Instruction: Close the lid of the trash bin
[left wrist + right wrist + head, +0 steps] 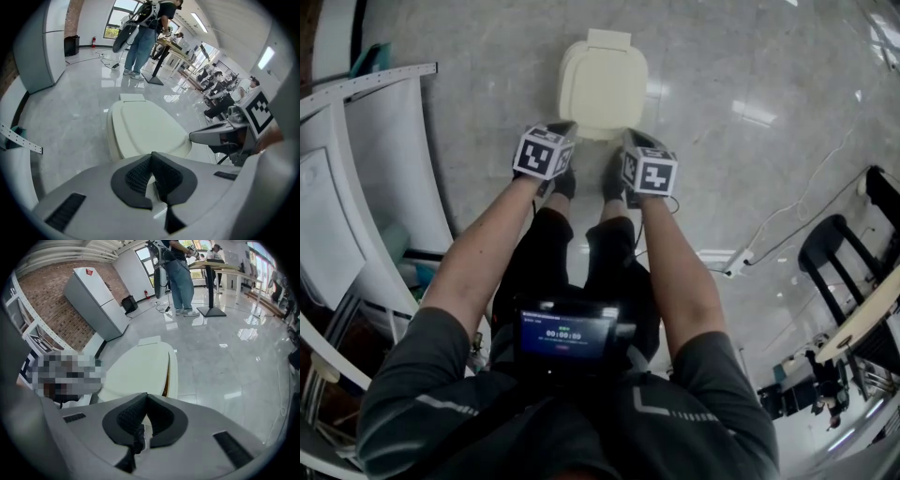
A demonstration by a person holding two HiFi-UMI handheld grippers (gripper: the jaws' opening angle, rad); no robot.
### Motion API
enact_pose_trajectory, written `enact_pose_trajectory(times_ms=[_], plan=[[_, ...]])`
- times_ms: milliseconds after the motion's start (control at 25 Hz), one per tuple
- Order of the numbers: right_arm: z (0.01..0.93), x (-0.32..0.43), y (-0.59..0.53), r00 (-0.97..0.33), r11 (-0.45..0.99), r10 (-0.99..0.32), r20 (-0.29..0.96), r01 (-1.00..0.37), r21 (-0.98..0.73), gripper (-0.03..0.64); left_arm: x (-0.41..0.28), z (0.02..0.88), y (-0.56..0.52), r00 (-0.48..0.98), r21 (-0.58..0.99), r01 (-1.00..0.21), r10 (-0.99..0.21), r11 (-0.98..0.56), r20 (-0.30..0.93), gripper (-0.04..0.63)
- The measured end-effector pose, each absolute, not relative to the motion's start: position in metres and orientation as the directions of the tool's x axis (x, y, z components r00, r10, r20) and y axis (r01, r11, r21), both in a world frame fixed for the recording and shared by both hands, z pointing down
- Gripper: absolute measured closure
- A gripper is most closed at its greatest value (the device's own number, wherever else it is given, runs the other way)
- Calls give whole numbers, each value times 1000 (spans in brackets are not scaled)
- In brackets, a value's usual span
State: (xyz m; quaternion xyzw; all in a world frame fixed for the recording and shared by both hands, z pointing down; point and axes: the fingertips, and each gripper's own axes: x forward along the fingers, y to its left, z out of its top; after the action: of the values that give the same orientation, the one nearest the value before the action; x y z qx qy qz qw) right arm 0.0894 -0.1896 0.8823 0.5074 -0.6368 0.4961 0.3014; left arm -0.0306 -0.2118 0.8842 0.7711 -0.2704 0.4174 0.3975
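the cream plastic trash bin (602, 84) stands on the grey polished floor (750, 66), just ahead of the person's feet. its long axis runs straight away from the person, and a small tab is seen at the far end. its flat cream lid (604, 80) is seen lying down over the body.

the left gripper (566, 126) and the right gripper (630, 135) are held side by side at the near edge of the bin, one toward each near corner. neither is clearly nearer, so the lid lies forward of both pairs of fingers and a little below them. whether either tip touches the rim cannot be told from the head view.

in the left gripper view the left gripper (151, 158) is seen with its dark ribbed fingers (136, 176) brought together at the tips, with nothing between them. the right gripper (146, 400) is seen the same way, closed and empty.

the right gripper view shows what the other views do not: a thin dark-orange slit (165, 380) along the lid's right edge. it is judged that the lid may not be fully seated, and a light downward press at the near edge may be needed.
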Motion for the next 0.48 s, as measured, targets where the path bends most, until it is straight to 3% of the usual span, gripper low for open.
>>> enact_pose_trajectory(times_ms=[480], plan=[[920, 88, -179, -271, -38, -301, 914, -954, -296, 606, -32, 922, -203, 468, 378, -768, -50, -517, 882, 592]])
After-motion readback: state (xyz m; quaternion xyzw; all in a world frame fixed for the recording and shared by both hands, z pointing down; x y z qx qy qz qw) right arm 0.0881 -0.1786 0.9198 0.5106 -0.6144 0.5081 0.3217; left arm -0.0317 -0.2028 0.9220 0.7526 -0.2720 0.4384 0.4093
